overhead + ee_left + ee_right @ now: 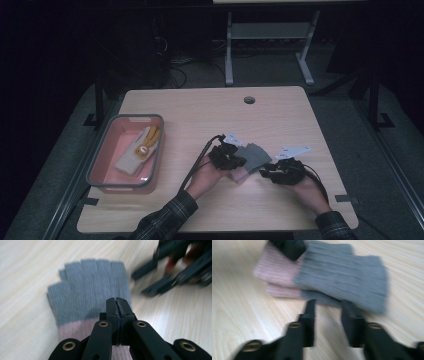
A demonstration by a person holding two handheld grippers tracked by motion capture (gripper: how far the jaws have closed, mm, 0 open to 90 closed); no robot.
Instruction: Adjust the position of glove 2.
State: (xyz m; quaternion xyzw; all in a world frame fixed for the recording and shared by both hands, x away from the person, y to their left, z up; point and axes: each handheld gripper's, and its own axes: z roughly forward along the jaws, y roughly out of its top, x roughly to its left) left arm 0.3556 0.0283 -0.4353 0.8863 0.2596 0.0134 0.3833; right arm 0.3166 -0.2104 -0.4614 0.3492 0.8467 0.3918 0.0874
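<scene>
1. Grey knit glove [90, 290] with a pink cuff lies flat on the wooden table [200, 107], near its front middle.
2. Left gripper [117, 305] has its jaws pressed together over the cuff; whether fabric is pinched is hidden.
3. Right gripper [327, 305], blurred, stands parted just beside the glove's edge.
4. Pink bin [105, 150] sits at the table's left, holding a pale, yellow-fingered glove [139, 150], hard to make out.

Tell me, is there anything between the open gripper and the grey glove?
No. In the right gripper view, bare table is all that lies between the right gripper and the grey glove.
</scene>
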